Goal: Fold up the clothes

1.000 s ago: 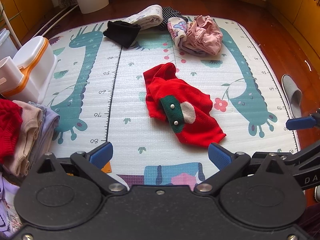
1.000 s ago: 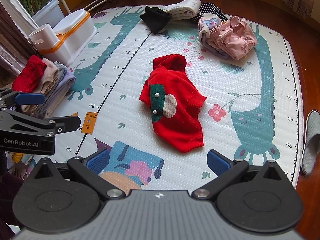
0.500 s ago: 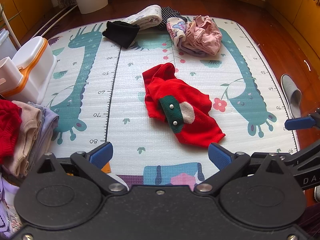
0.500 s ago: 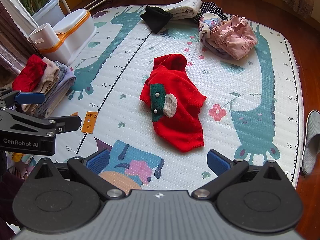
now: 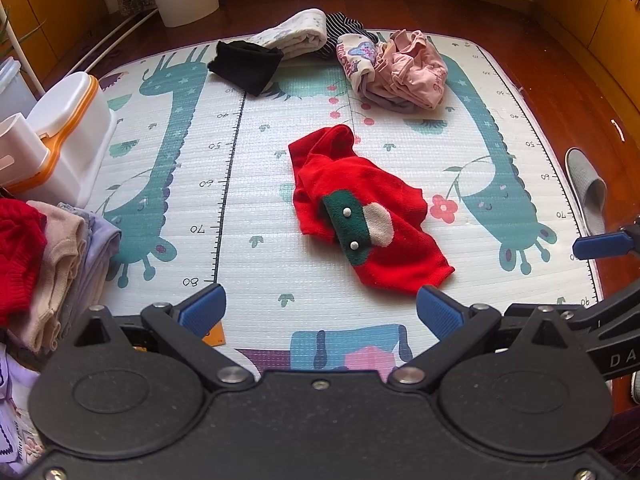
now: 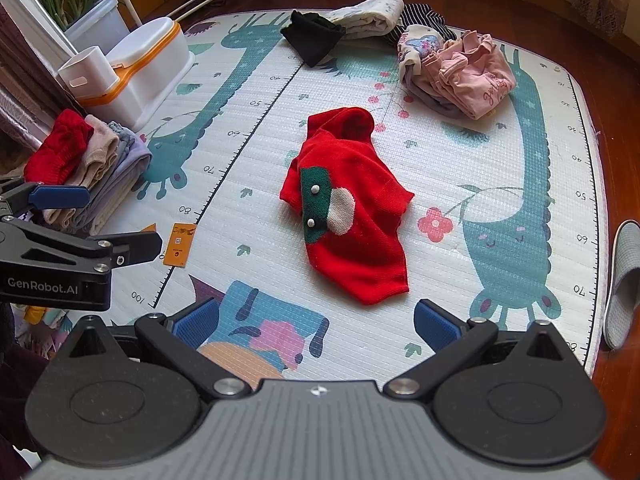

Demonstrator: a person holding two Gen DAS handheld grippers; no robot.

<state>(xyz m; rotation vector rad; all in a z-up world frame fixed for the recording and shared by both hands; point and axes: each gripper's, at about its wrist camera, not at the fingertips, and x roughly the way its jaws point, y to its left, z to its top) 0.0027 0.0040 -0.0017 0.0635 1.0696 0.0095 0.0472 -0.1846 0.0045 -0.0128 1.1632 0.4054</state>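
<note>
At far left, a stack of folded knitwear [image 6: 86, 172], red on top with beige and lilac below, sits at the edge of the giraffe-print foam play mat [image 6: 248, 152]. Behind it stands a white plastic storage box with an orange rim [image 6: 148, 68]. A small orange card [image 6: 179, 245] lies on the mat near the stack.

The left gripper [image 5: 320, 312] hangs above the near mat edge, blue-padded jaws spread wide, nothing between them.

At mat centre lies the red knitted sweater with a green button placket and a white patch [image 6: 348, 208], crumpled and unfolded, its neck end toward the far side. Neither tool touches it.

At the far edge are a black cloth [image 6: 314, 36], a cream rolled garment [image 6: 370, 16] and, further right, a heap of pink clothes [image 6: 468, 76].

The right gripper [image 6: 316, 326] is likewise held above the near edge, jaws wide apart and empty.

At far right a grey slipper [image 6: 622, 284] rests on the wooden floor beside the mat.
</note>
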